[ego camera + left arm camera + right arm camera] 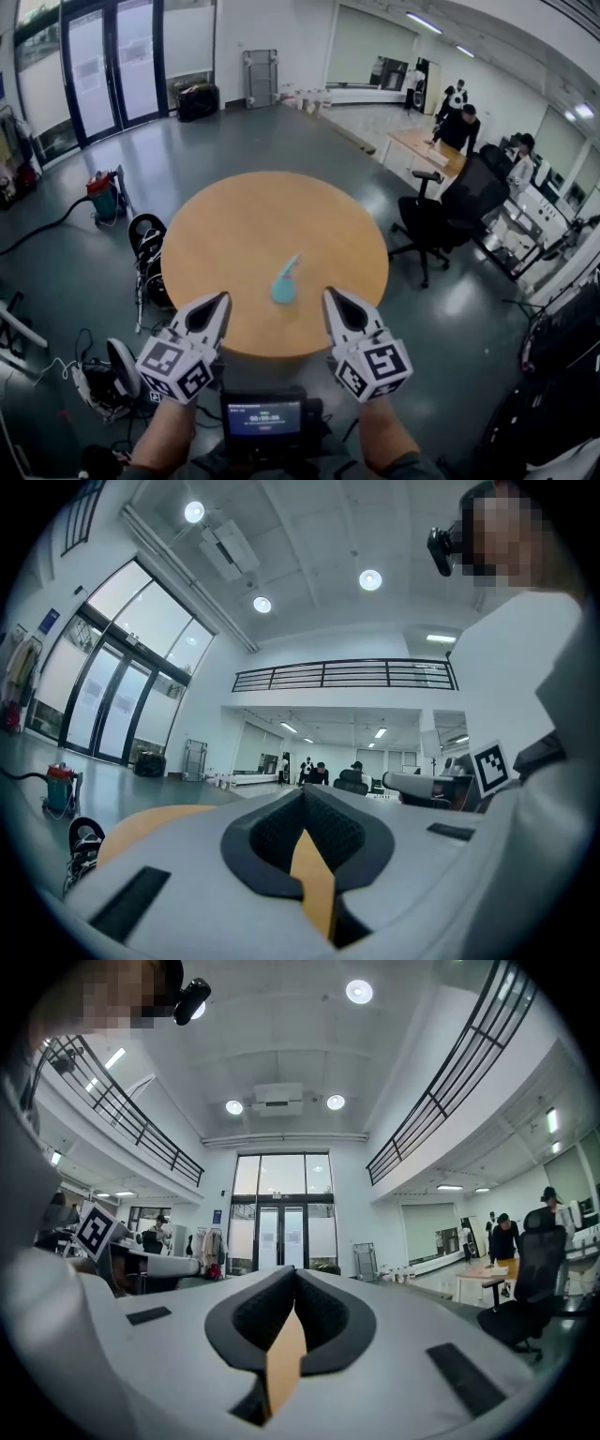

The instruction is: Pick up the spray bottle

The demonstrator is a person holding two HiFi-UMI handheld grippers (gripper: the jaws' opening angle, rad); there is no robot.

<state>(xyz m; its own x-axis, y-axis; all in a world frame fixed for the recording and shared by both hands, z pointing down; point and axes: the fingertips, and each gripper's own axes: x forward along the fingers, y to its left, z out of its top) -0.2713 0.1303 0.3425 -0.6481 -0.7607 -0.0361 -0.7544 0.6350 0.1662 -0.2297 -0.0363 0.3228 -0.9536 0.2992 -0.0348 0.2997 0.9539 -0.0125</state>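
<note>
L gripper (222,298) jaws fully closed, pads together, nothing btwn them. R gripper (330,293) same: jaws pressed together, holding nothing. Both grippers level, side by side w/ a gap btwn them, tips over the near edge of the round wooden desk (234,216), marker cubes on the person's side. Spray bottle (285,279) is light blue and sits on the desk near that front edge, narrow end pointing away from the person; can't tell if upright or lying. It sits btwn the two grippers, just ahead of the tips, touching neither. Small screen unit (264,418) below the grippers at the person's chest. Black office chair (441,220) right of desk, red vacuum (105,195) on grey floor (234,141) at left, glass doors (112,66) top left, people (459,127) far right in bkgd
</note>
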